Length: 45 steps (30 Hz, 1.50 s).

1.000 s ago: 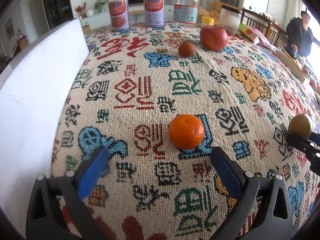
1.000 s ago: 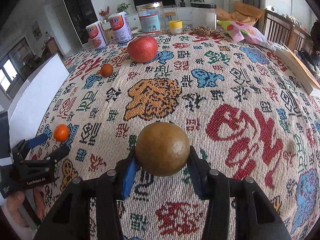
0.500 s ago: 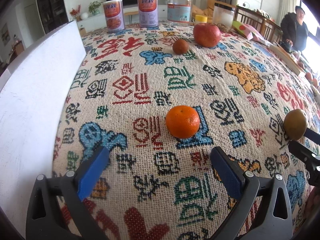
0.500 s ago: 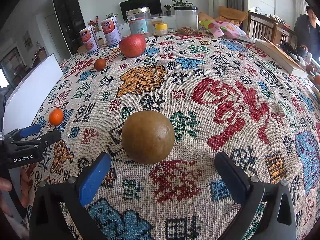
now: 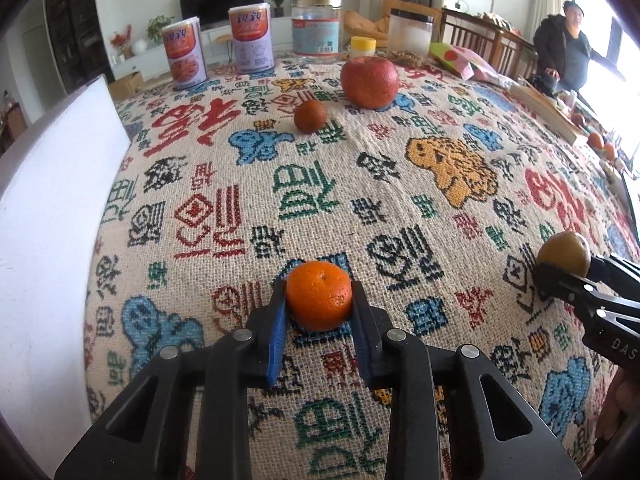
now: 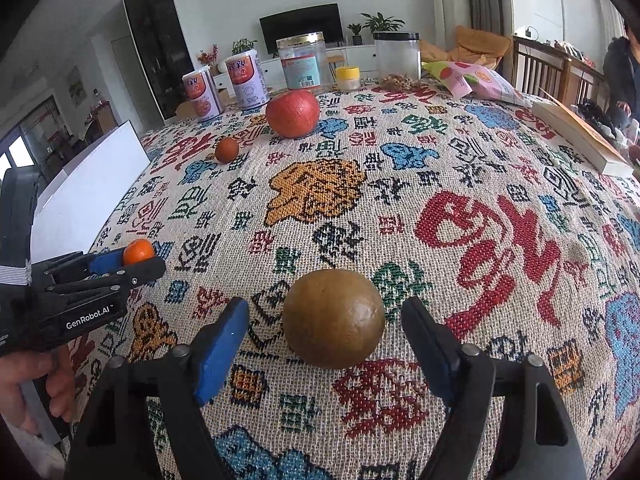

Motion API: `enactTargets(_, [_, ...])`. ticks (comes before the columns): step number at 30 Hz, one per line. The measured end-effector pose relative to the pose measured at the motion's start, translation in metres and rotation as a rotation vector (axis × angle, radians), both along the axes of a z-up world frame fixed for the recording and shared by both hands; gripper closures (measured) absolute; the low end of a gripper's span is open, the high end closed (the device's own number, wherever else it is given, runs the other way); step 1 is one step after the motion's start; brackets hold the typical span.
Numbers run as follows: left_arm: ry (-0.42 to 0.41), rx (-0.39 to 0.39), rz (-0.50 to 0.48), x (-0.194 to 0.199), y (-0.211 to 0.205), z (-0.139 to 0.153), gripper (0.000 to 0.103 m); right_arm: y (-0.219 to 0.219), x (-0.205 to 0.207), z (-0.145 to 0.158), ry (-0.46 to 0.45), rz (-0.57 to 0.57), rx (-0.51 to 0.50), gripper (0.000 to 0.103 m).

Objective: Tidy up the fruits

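Hidden, cropped and unreadable parts

The orange (image 5: 319,295) has both flanks and its underside covered by the blue pads of the left hand-held gripper (image 5: 319,312); from the right wrist view only its top (image 6: 138,251) shows above that gripper's fingers. The brown fruit (image 5: 563,253) is partly masked by the right hand-held gripper (image 5: 560,276), whose body runs off the frame's right edge. The white board (image 5: 48,216) is cut by the left edge. The printing on the two cans (image 5: 185,58) is too small to read. The person (image 6: 624,76) is cropped at the right border.
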State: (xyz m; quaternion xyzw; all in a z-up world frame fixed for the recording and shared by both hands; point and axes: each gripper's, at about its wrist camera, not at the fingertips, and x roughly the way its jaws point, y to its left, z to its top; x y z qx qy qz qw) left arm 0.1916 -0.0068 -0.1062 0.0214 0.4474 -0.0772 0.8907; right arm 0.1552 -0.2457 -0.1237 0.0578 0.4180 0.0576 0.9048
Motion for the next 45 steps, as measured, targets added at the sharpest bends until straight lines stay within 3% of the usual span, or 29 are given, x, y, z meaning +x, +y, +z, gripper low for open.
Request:
enactTargets(4, [0.024, -0.250, 0.000, -0.040, 0.029, 0.036, 0.075, 0.000, -0.006, 0.008, 0.042, -0.015, 0.043, 0.055])
enactTargets(7, [0.043, -0.456, -0.036, -0.088, 0.059, 0.079, 0.075, 0.020, -0.027, 0.026, 0.043, 0.067, 0.126, 0.055])
enactTargets(10, [-0.010, -0.552, -0.029, -0.134, 0.100, 0.130, 0.075, 0.060, -0.039, 0.052, 0.054, 0.187, 0.221, 0.055])
enactTargets(13, [-0.112, -0.549, 0.082, -0.168, 0.157, 0.171, 0.075, 0.126, -0.046, 0.090, 0.040, 0.364, 0.274, 0.055])
enactTargets(16, [-0.146, -0.521, 0.254, -0.187, 0.217, 0.180, 0.075, 0.203, -0.054, 0.122, 0.029, 0.560, 0.310, 0.055])
enactTargets(19, [-0.083, -0.465, 0.441, -0.189, 0.264, 0.153, 0.075, 0.276, -0.055, 0.129, 0.073, 0.716, 0.315, 0.055])
enactTargets(22, [0.026, -0.439, 0.581, -0.185, 0.295, 0.109, 0.074, 0.335, -0.057, 0.114, 0.120, 0.799, 0.215, 0.055])
enactTargets(23, [0.062, -0.431, 0.622, -0.184, 0.302, 0.096, 0.070, 0.349, -0.057, 0.107, 0.137, 0.813, 0.181, 0.055])
enactTargets(25, [0.095, -0.407, 0.669, -0.183, 0.308, 0.080, 0.052, 0.366, -0.057, 0.092, 0.160, 0.819, 0.131, 0.054])
enactTargets(26, [0.088, -0.390, 0.684, -0.184, 0.307, 0.077, 0.037, 0.370, -0.056, 0.089, 0.152, 0.812, 0.119, 0.053])
enactTargets(28, [0.040, -0.362, 0.698, -0.189, 0.306, 0.085, 0.029, 0.365, -0.053, 0.094, 0.113, 0.790, 0.147, 0.046])
enactTargets(30, [-0.015, -0.336, 0.671, -0.186, 0.293, 0.098, 0.022, 0.342, -0.051, 0.112, 0.034, 0.743, 0.210, 0.023])
enactTargets(32, [-0.073, -0.302, 0.615, -0.181, 0.272, 0.113, 0.020, 0.310, -0.050, 0.129, -0.069, 0.675, 0.225, 0.007])
enactTargets(34, [-0.114, -0.277, 0.528, -0.172, 0.243, 0.125, 0.019, 0.274, -0.047, 0.139, -0.150, 0.585, 0.189, 0.001])
enactTargets(36, [-0.134, -0.276, 0.407, -0.166, 0.203, 0.133, 0.016, 0.230, -0.039, 0.131, -0.176, 0.474, 0.135, 0.000])
enactTargets(38, [-0.125, -0.289, 0.261, -0.157, 0.156, 0.133, 0.015, 0.179, -0.022, 0.108, -0.145, 0.347, 0.067, 0.000])
enactTargets(41, [-0.058, -0.283, 0.082, -0.137, 0.083, 0.116, 0.012, 0.097, 0.008, 0.054, -0.006, 0.119, -0.048, 0.000])
enactTargets(43, [-0.022, -0.276, 0.025, -0.117, 0.045, 0.094, 0.012, 0.045, 0.018, 0.027, 0.102, 0.003, -0.119, 0.000])
enactTargets(45, [-0.006, -0.235, 0.033, -0.090, 0.018, 0.069, 0.012, 0.010, 0.023, 0.006, 0.153, -0.077, -0.162, 0.000])
